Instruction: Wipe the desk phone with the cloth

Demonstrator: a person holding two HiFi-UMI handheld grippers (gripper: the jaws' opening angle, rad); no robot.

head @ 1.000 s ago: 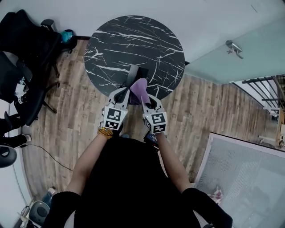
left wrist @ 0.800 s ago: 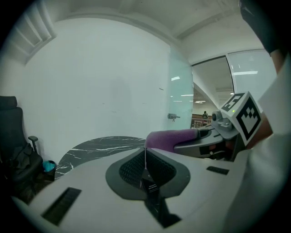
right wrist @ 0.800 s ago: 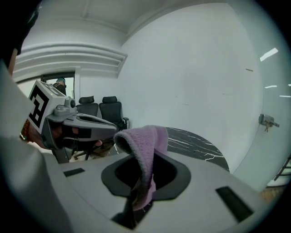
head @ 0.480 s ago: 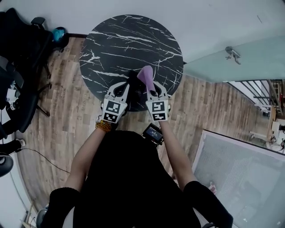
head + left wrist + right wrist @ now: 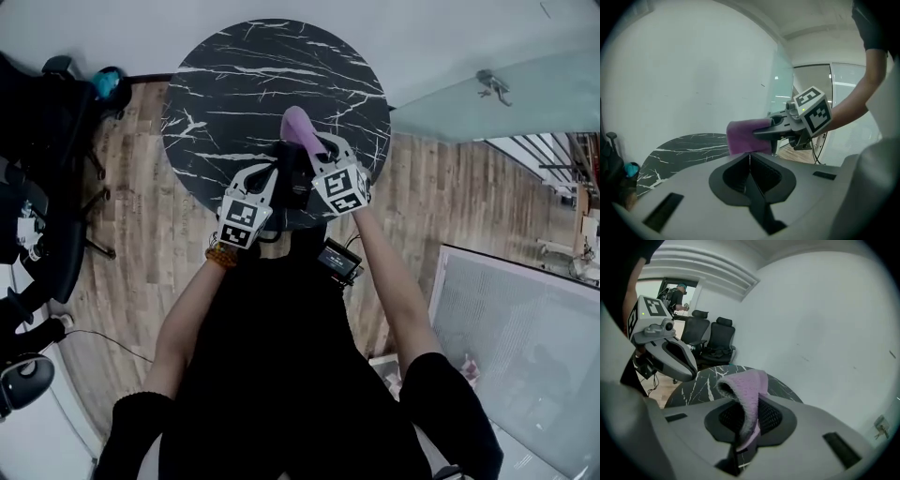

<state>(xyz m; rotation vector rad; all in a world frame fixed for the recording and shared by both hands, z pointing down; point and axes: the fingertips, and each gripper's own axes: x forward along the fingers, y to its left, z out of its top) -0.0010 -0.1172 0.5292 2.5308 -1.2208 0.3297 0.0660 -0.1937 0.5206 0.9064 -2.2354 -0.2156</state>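
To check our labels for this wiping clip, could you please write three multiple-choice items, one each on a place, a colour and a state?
1. Where is the purple cloth?
A. on the floor
B. between the jaws of the right gripper
C. over a chair
2. What colour is the round table top?
A. plain white
B. wood brown
C. black with white veins
3. How do the jaws of the left gripper stand?
A. together
B. wide apart
C. clamped on the cloth

1 B: the right gripper view shows it pinched there.
2 C: the head view shows it.
3 A: the left gripper view shows them meeting, with nothing between.
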